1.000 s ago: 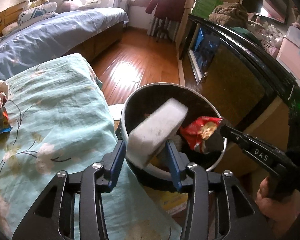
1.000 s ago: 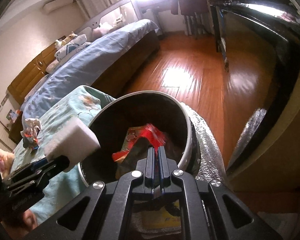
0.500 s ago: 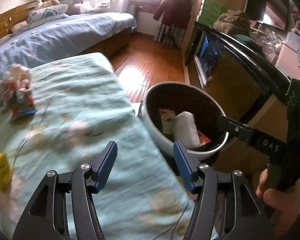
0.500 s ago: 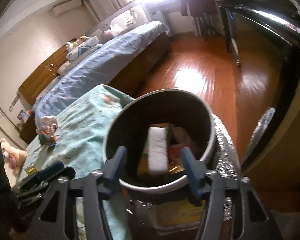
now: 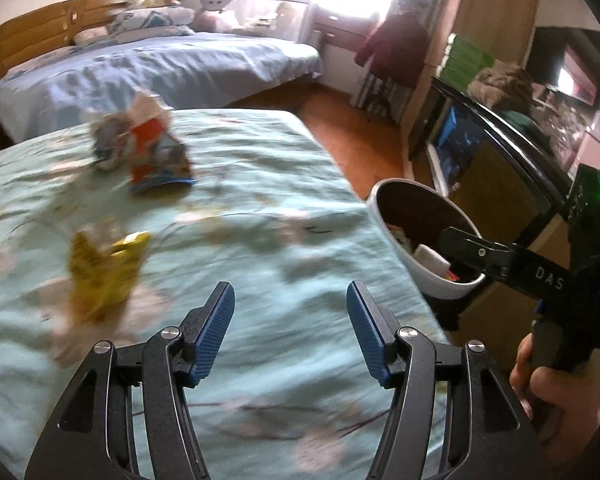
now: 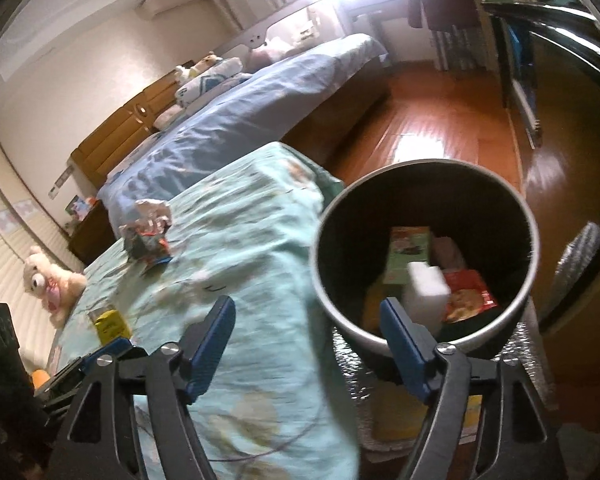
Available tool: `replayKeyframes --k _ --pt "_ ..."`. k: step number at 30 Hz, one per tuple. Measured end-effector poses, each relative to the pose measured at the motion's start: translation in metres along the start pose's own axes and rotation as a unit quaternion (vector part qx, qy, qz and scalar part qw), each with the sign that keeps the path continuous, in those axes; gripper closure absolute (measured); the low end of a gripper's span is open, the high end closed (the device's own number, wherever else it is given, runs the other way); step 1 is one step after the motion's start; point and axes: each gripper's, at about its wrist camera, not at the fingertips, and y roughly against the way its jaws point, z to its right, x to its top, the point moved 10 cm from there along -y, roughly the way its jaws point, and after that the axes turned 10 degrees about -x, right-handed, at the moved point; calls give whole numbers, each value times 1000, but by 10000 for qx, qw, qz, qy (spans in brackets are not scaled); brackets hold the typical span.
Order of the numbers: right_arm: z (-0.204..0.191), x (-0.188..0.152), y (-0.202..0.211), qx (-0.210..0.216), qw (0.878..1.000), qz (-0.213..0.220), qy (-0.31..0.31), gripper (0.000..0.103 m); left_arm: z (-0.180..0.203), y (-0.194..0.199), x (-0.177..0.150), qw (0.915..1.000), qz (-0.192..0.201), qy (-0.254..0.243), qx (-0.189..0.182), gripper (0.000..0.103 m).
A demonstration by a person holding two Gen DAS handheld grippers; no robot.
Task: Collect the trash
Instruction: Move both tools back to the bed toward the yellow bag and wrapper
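Observation:
The round trash bin stands beside the bed and holds a white foam block, a red snack wrapper and a green box. My right gripper hovers over the bed's edge with its jaws opening and nothing between them. Over the teal bedspread my left gripper is open and empty. A yellow wrapper lies ahead to its left, and farther back is a crumpled pile of colourful wrappers. In the left wrist view the bin sits at the right.
A larger bed with blue bedding lies behind. Wooden floor runs between the beds and a dark glass cabinet on the right. A plush toy sits at the far left. A hand holds the right gripper's handle.
The left gripper let the white foam block fall into the bin and swung left over the bedspread. The right gripper opened, dropped the red wrapper into the bin and shifted left.

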Motion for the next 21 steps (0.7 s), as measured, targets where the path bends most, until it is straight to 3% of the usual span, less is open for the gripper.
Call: replayKeyframes --k 12,21 --pt "-57 -11 -15 296 9988 -181 355 25 -80 42 -13 9956 327 660 573 42" --pt "-100 -11 -28 622 9956 -230 660 17 -116 40 -16 9926 176 982 699 35"
